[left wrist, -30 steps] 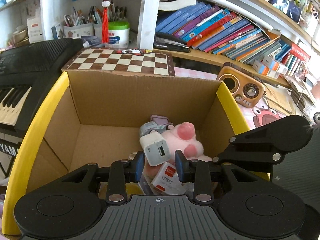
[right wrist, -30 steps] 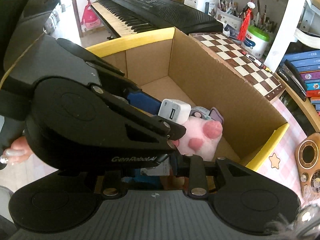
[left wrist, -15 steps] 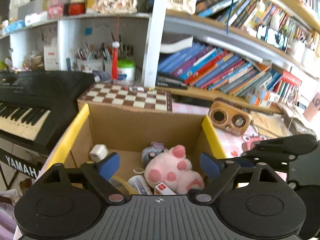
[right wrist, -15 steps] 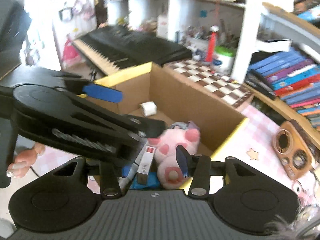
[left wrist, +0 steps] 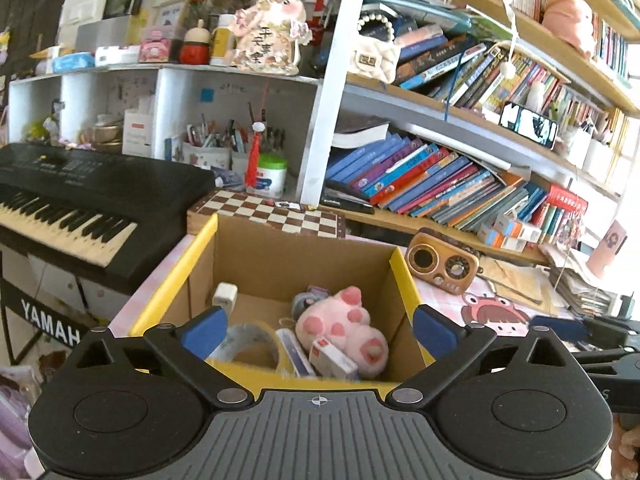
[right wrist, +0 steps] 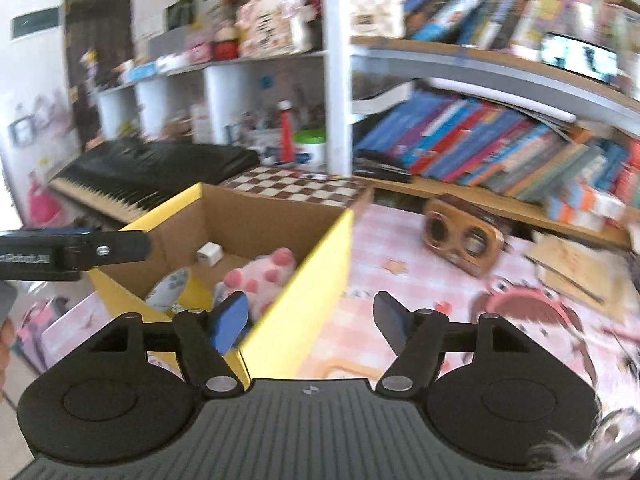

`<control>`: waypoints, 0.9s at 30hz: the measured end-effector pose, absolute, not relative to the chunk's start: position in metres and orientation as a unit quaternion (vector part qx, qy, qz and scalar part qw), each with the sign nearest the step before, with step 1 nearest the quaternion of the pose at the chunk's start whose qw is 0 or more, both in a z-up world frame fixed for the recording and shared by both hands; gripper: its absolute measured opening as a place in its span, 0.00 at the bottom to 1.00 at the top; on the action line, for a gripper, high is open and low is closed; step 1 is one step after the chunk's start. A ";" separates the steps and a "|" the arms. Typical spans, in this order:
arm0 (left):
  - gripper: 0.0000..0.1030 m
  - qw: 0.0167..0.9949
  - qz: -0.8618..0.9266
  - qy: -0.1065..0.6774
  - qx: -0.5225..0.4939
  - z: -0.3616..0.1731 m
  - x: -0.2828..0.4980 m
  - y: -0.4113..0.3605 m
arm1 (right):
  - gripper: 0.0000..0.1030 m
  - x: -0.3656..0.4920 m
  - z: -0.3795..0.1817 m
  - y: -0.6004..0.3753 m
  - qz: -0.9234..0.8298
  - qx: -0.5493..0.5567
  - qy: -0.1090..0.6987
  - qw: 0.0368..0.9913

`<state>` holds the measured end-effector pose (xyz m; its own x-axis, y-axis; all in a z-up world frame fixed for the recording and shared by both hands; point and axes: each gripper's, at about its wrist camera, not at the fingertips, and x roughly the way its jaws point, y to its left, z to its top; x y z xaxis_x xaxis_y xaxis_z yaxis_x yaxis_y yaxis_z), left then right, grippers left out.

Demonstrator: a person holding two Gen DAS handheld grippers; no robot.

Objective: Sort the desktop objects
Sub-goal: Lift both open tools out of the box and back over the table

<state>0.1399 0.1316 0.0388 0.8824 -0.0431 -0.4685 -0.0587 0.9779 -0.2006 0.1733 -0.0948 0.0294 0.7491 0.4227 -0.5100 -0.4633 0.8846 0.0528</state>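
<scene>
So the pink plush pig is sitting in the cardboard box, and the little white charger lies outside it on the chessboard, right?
Not quite. The pink plush pig is in the cardboard box, but the white charger lies inside it too, in the far left corner, not on the chessboard. The left wrist view shows it.

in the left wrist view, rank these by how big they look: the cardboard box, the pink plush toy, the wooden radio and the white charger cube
1. cardboard box, by far the largest.
2. pink plush toy and wooden radio look about alike; the radio sits farther back, so I won't rank them.
3. white charger cube, the smallest.

Crowded bookshelves (left wrist: 460, 168) line the sunlit wall beside a black keyboard (left wrist: 80, 192).
</scene>
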 end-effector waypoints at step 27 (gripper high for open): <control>1.00 0.956 -0.041 0.289 -0.034 0.006 0.000 0.071 | 0.91 -0.013 -0.007 -0.155 0.042 0.013 0.287 0.957</control>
